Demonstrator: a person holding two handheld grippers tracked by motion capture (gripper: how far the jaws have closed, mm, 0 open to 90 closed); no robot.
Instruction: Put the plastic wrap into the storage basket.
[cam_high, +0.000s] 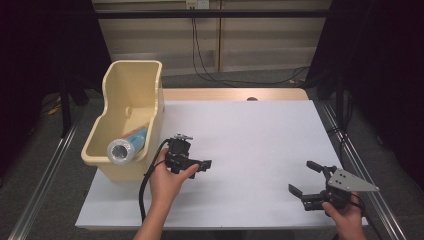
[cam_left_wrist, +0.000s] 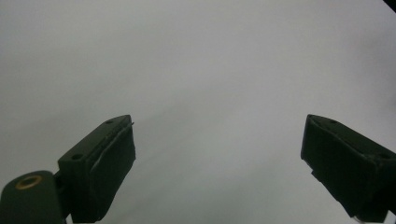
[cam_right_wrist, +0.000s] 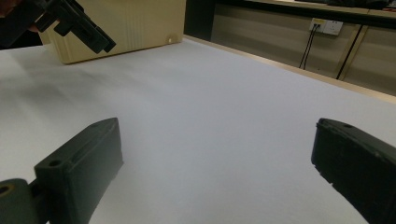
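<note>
Now, line by line, with the beige bin (cam_high: 131, 117) as our landmark:

Left hand (cam_high: 167, 180): we see the forearm come up from the bottom edge of the high view, the hand wrapped round the gripper body just right of the bin's near right corner.

Left gripper (cam_high: 204, 165): it points away from the bin, across the white table top (cam_high: 260, 145) – jaws released, spread wide in its own view with only bare white surface between them. In the right gripper view the same gripper (cam_right_wrist: 88, 32) shows in front of the bin's ribbed wall (cam_right_wrist: 135, 23).

Right hand (cam_high: 345, 217): well apart from the bin, at the table's near right corner, gripping from behind with the grey three-cornered plate on top.

Right gripper (cam_high: 304, 179): jaws angled toward the bin's side of the table and wide apart – nothing held, white surface between them.

Roll (cam_high: 122, 150): a pale blue roll with a shiny round end lies inside the bin, at its near end, leaning on the near wall; neither gripper touches it.

Cable (cam_high: 147, 182): a black lead loops down from the left gripper beside the bin's near right corner.
</note>
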